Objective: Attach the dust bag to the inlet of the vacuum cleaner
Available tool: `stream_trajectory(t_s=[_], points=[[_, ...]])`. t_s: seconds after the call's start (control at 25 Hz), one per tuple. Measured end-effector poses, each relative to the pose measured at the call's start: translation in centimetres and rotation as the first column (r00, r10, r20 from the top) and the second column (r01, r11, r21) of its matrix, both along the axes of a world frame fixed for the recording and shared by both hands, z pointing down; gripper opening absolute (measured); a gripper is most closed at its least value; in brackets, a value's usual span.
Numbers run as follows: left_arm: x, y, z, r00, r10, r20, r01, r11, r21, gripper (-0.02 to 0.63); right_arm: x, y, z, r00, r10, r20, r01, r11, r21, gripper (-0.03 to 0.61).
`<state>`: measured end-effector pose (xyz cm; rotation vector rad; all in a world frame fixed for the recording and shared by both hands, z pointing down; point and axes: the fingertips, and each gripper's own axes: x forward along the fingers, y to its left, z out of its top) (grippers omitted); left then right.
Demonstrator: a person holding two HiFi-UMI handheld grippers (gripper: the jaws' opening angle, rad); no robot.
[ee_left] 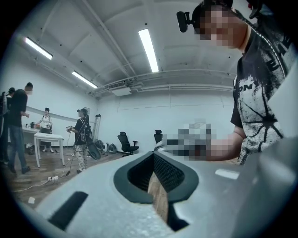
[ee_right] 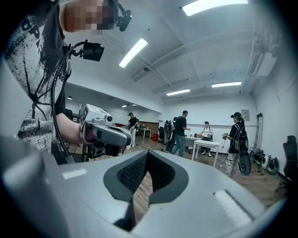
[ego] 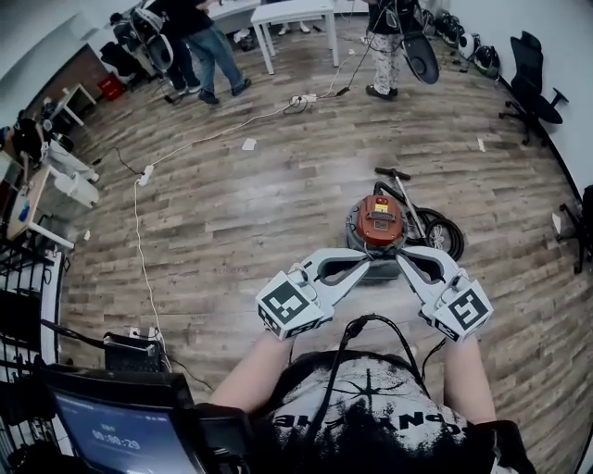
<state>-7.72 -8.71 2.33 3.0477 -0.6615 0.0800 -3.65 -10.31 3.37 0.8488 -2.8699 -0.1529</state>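
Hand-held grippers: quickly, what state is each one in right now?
Left hand-held gripper: closed, holding nothing.
Right hand-held gripper: closed, holding nothing.

A wood-plank floor (ego: pixel 232 213) ran to white walls (ee_left: pixel 195 116). A white table (ego: pixel 295 13) stood at its far edge and a black chair (ego: pixel 533 88) at its right edge. Strip lights (ee_left: pixel 149 44) glowed overhead.
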Motion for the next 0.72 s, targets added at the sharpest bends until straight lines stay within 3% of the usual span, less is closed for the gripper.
stream_trajectory(t_s=[0.72], points=[[-0.8, -0.7, 0.7, 1.000, -0.024, 0.009, 0.024, 1.000, -0.011, 0.003, -1.3, -0.9, 0.6, 0.999, -0.039, -0.007, 0.039, 0.999, -0.004, 0.005]])
